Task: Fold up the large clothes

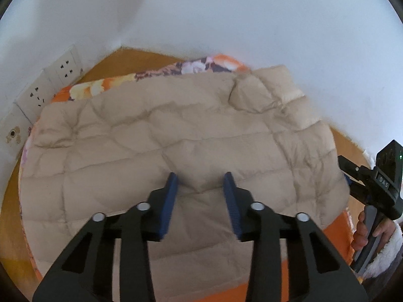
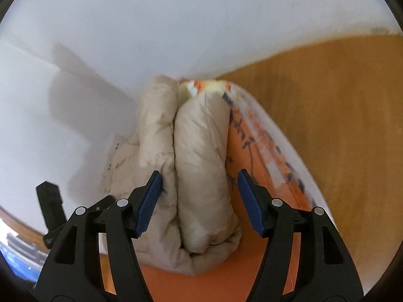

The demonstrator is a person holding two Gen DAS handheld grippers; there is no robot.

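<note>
Nearest in the left wrist view, the left gripper (image 1: pixel 200 178), black with blue ribbed pads, stands with its fingers moderately apart and nothing between them, hovering over the near middle of the beige quilted puffer jacket (image 1: pixel 156 136). The jacket lies spread flat, covering most of an orange floral-patterned cloth (image 1: pixel 335 229) that shows at the near right edge and again beyond the far edge. At the right rim of that view a hand (image 1: pixel 362 231) with a white fluffy cuff grips the handle of the other black device beside the jacket's right edge. In the right wrist view, the right gripper (image 2: pixel 199 178) is spread wide and holds nothing; the jacket's thick rolled edge (image 2: pixel 201 166) rises between its fingers, and whether the blue pads (image 2: pixel 148 203) touch the fabric cannot be told. The orange cloth (image 2: pixel 254 151) lies under and to the right of the jacket there. Farther off, the cloth rests on a brown wooden surface (image 1: pixel 131 58). Beyond that stands a white wall (image 1: pixel 226 17), with white wall sockets (image 1: pixel 50 80) on the left side.
</note>
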